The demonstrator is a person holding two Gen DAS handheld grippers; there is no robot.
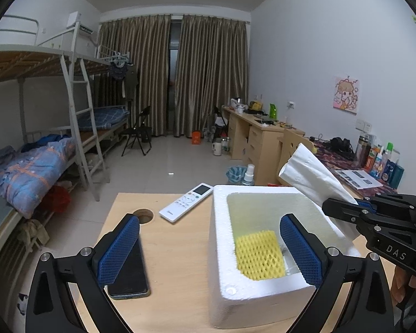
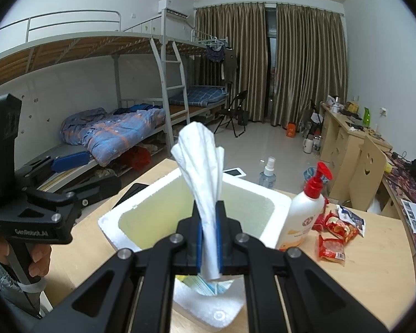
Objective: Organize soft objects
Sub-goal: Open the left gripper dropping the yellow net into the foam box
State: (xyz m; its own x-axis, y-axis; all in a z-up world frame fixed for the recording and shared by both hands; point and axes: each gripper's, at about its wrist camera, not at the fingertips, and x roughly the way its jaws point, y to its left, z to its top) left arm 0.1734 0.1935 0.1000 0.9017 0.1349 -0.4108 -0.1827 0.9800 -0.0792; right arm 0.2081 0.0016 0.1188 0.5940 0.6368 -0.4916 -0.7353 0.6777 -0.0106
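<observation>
Jaws: right gripper (image 2: 208, 238) clenched on the tissue (image 2: 205, 172), left gripper (image 1: 208, 252) released and empty.

Largest first: the table (image 1: 174, 249) carries the foam box (image 1: 222, 263), and the tissue stands upright in the right jaws directly above the box's open well, its long axis pointing up and away. The right hand is nearer, so lowering looks like the next move. Yellow foam net (image 1: 259, 255) already lies inside. Beside the box stand a pump bottle (image 2: 305, 216) and snack packets (image 2: 335, 230); a remote (image 1: 185, 202) and phone (image 1: 130, 274) lie left, none blocking.
</observation>
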